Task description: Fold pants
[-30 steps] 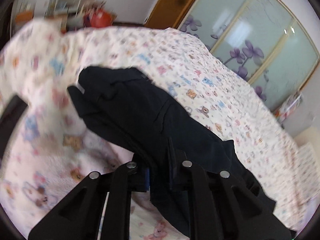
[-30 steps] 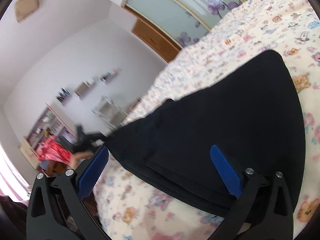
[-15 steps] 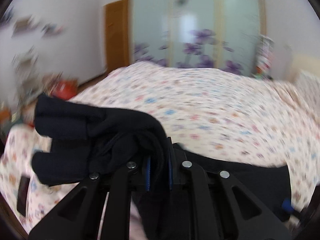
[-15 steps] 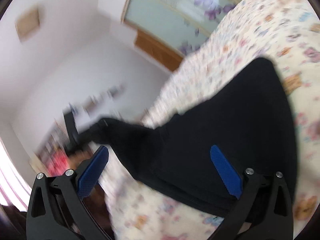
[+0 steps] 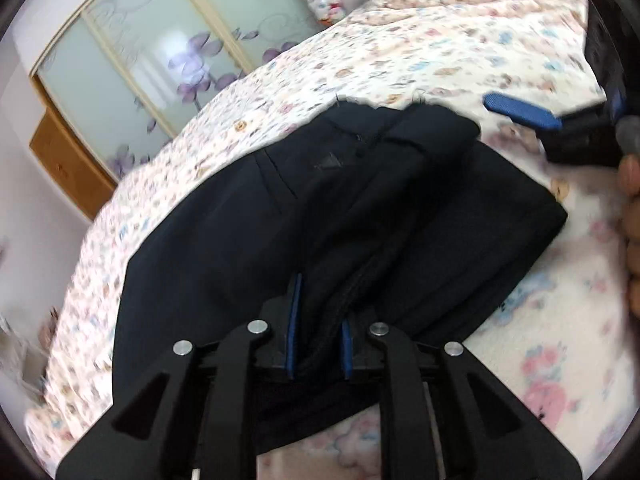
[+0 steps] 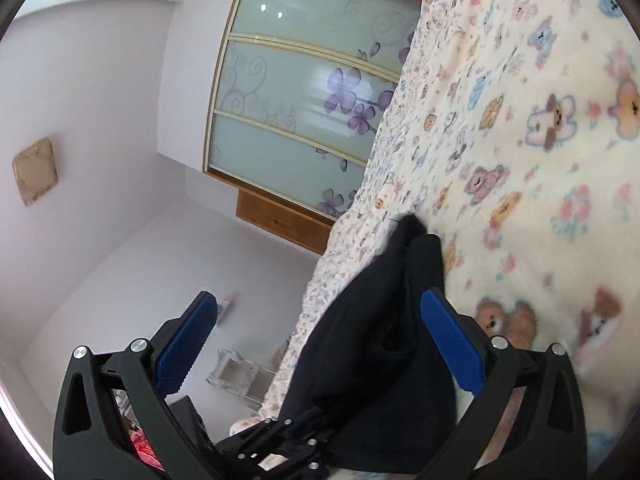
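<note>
I hold the black pants (image 5: 320, 208), doubled on the bedspread (image 5: 460, 48), in my left gripper (image 5: 318, 344), jaws starting to part. My right gripper (image 6: 320, 344) gapes empty beside them. Next: release, smooth the fold.

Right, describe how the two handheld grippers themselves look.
Both match: the left gripper and right gripper have black angular plastic fingers with triangular cut-outs, silver round bolt heads at the pivots, and blue textured pads lining the jaws. No cables or sleeves visible.
</note>
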`<state>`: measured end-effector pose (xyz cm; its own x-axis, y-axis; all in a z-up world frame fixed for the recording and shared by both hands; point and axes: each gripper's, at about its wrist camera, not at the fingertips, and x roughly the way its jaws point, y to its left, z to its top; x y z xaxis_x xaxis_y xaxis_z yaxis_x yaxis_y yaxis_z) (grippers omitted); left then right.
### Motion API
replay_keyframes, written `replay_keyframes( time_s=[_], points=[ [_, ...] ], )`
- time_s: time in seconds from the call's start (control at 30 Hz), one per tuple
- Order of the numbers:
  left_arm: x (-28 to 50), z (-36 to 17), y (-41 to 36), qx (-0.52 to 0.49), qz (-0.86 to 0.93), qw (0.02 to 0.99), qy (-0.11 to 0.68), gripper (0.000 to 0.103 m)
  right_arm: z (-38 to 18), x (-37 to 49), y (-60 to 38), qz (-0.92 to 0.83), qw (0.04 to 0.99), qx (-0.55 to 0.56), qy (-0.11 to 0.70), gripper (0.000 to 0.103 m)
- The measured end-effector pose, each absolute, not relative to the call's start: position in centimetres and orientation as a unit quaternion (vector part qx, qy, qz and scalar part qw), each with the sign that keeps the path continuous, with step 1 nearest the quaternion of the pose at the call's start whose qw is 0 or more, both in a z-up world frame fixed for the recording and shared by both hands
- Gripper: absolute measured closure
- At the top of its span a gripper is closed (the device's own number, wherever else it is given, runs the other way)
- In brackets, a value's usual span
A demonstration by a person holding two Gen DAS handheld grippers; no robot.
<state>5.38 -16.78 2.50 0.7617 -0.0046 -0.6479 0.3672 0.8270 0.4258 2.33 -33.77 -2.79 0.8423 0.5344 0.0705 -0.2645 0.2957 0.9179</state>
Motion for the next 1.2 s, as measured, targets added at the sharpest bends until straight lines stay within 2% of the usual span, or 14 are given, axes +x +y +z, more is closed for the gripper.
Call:
replay_keyframes(
  time_s=[0.23, 0.43, 0.67, 0.87, 0.97, 1.03, 1.07, 1.1, 1.13, 1.2],
  points=[
    [5.3, 4.0, -14.8, 0.238, -0.110, 0.912, 0.317, 0.088, -3.1, 2.3, -33.9, 0.251, 0.790, 0.545, 0.123, 0.001],
    [6.1, 3.3, -16.0, 0.264, -0.099, 0.901, 0.328, 0.086, -2.9, 3.4, -33.6, 0.286, 0.773, 0.550, 0.131, 0.001],
    [5.9, 3.3, -15.8, 0.239, -0.099, 0.909, 0.326, 0.084, -0.9, 3.3, -32.6, 0.291, 0.783, 0.507, 0.213, 0.001],
    [5.4, 2.7, -16.8, 0.237, -0.100, 0.912, 0.320, 0.082, -0.3, 5.2, -30.8, 0.279, 0.764, 0.481, 0.327, 0.001],
    [4.7, 2.8, -17.0, 0.237, -0.104, 0.913, 0.316, 0.074, 0.5, 6.1, -29.2, 0.262, 0.780, 0.449, 0.350, 0.001],
    [3.6, 3.5, -16.1, 0.210, -0.110, 0.920, 0.312, 0.052, 0.6, 7.0, -28.3, 0.242, 0.788, 0.426, 0.372, 0.001],
    [3.0, 4.0, -15.5, 0.190, -0.113, 0.925, 0.309, 0.048, 0.6, 7.5, -27.8, 0.231, 0.791, 0.421, 0.381, 0.001],
    [2.4, 4.5, -14.8, 0.167, -0.118, 0.930, 0.305, 0.041, 0.5, 7.8, -27.5, 0.223, 0.792, 0.416, 0.386, 0.004],
    [1.4, 5.2, -13.3, 0.129, -0.123, 0.938, 0.296, 0.036, 0.4, 8.0, -27.4, 0.213, 0.796, 0.409, 0.392, 0.011],
    [-0.3, 6.1, -10.5, 0.073, -0.120, 0.950, 0.280, 0.027, 0.1, 8.2, -27.3, 0.179, 0.807, 0.399, 0.396, 0.057]
  ],
)
